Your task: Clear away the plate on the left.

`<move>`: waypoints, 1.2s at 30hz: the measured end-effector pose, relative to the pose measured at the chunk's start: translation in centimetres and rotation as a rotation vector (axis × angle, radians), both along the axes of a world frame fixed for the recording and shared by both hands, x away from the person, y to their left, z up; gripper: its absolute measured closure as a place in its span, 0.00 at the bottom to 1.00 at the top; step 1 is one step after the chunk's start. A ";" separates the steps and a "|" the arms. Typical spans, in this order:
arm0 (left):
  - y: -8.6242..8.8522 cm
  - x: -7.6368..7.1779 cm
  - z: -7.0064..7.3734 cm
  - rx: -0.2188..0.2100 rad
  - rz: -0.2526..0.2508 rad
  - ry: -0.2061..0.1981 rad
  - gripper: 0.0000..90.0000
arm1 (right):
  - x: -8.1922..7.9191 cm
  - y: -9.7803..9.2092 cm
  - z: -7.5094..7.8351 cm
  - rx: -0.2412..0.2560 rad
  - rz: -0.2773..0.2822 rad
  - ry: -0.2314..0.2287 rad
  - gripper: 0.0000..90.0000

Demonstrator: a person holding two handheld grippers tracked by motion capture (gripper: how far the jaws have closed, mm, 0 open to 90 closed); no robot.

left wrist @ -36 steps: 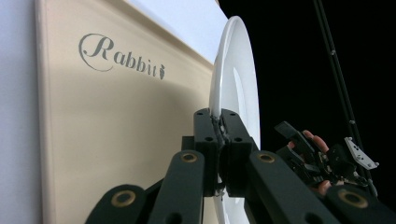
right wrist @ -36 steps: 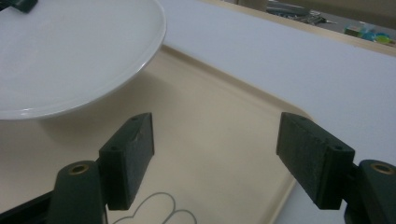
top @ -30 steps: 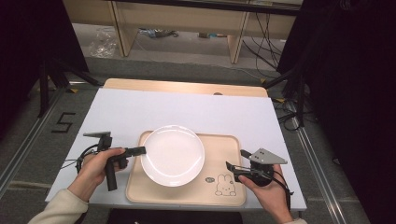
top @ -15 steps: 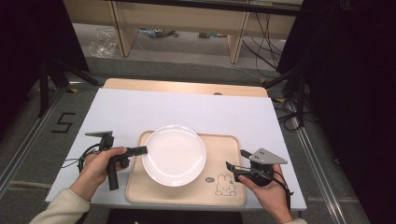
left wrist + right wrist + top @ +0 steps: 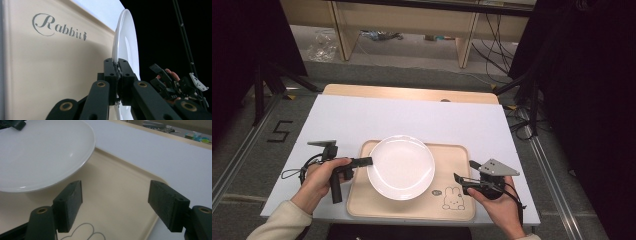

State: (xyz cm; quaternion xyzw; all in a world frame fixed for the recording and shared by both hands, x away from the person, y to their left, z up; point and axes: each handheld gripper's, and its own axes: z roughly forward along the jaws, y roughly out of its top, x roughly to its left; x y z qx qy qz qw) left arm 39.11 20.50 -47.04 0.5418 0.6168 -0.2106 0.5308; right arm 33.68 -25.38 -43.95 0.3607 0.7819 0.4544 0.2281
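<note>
Nearest, two hands at the tabletop's (image 5: 362, 120) front edge. Left hand-held gripper (image 5: 368, 161) clamped on the left rim of a white plate (image 5: 401, 167); in the left gripper view, jaws pressed together on that rim. Right hand-held gripper (image 5: 460, 180) with jaws apart over the right end of a beige tray (image 5: 452, 155), near a rabbit drawing (image 5: 452, 198). Plate over the tray's left half. Beyond, bare white tabletop, then floor with cables (image 5: 492, 35).
</note>
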 end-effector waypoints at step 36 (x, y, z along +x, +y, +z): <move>-1.7 0.3 -0.3 0.018 -0.024 0.005 0.96 | -0.1 0.0 0.0 0.000 -0.008 0.007 0.32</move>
